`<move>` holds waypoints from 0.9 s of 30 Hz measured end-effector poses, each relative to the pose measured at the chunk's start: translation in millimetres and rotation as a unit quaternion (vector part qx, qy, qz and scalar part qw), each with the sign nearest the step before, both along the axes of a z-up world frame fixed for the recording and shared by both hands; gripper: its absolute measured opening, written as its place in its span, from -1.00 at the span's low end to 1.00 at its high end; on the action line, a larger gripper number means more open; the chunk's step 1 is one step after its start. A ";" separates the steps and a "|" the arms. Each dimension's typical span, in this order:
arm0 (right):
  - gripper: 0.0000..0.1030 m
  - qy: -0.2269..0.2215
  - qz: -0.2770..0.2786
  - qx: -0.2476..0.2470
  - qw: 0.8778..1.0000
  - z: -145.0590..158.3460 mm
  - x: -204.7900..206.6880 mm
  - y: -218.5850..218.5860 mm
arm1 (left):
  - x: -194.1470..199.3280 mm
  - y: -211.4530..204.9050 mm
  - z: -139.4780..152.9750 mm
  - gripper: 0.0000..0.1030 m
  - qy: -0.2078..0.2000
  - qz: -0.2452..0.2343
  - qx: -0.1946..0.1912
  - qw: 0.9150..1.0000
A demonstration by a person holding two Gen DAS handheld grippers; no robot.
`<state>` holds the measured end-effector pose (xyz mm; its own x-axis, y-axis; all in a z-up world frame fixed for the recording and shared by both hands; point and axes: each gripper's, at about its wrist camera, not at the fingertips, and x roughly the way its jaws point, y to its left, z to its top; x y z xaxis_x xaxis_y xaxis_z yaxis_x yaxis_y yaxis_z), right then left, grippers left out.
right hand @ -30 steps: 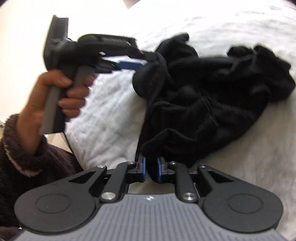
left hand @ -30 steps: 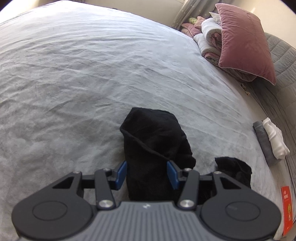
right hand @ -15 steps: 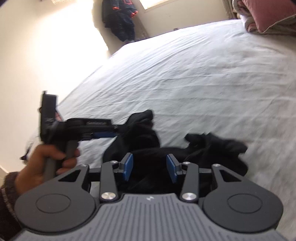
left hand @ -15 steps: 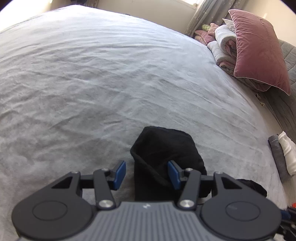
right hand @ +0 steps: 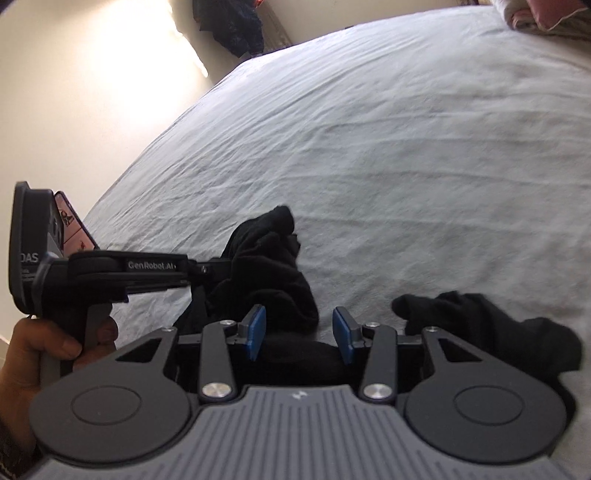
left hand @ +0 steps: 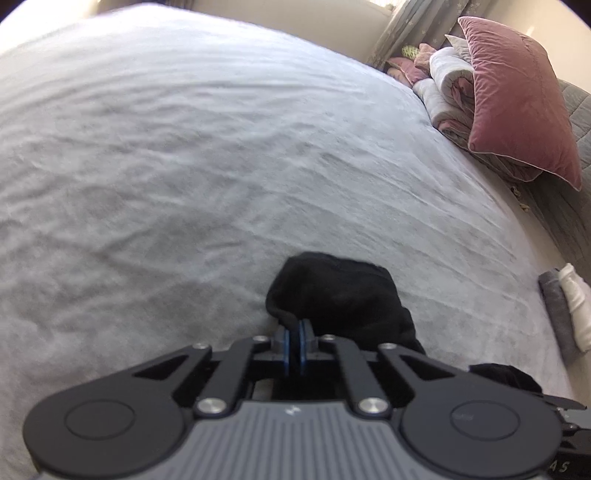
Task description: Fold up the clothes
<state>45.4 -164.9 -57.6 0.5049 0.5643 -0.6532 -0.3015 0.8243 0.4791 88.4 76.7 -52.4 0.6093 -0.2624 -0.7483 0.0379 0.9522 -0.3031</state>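
Observation:
A black garment [left hand: 340, 299] lies crumpled on the grey bed sheet [left hand: 221, 166]. My left gripper [left hand: 295, 334] is shut on the garment's near edge, its blue pads pinched together on a fold. In the right wrist view the left gripper [right hand: 207, 273] reaches in from the left, held by a hand [right hand: 55, 343], its tips buried in the black garment [right hand: 273, 266]. My right gripper [right hand: 299, 332] stands open, with black cloth lying low between its blue pads [right hand: 255, 332] but not pressed by them. Another lobe of the black cloth [right hand: 498, 325] spreads to the right.
A pink pillow [left hand: 517, 99] and rolled blankets [left hand: 443, 88] are piled at the far right of the bed. Folded grey and white clothes [left hand: 565, 306] lie at the right edge. Dark clothing [right hand: 229, 26] hangs by the far wall. The sheet [right hand: 406, 129] stretches wide beyond the garment.
The left gripper's jaws, open around the cloth before, have closed on its edge. The right gripper let go of the garment, opened, and drew back and sideways along the bed.

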 end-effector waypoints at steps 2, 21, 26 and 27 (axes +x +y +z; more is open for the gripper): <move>-0.74 0.004 0.006 0.002 1.000 -7.3 2.8 3.3 | -0.4 3.6 4.9 -0.93 -0.019 0.009 0.011 1.000; -0.91 -0.167 -0.178 -0.013 0.970 44.0 -5.3 -66.1 | 11.0 37.1 43.4 -0.94 -0.135 0.079 0.065 0.986; -0.91 -0.166 -0.216 -0.024 0.962 43.4 1.3 -79.2 | 16.0 56.2 44.8 -0.94 -0.127 0.117 0.072 0.982; -0.91 -0.166 -0.222 -0.025 0.961 43.7 2.3 -82.8 | 16.8 60.0 44.9 -0.94 -0.124 0.123 0.070 0.982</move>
<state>47.7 -247.6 -14.0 0.8736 0.2177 -0.4352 -0.0446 0.9264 0.3739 105.2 136.8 -7.5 0.8101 0.0103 -0.5863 -0.1424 0.9734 -0.1796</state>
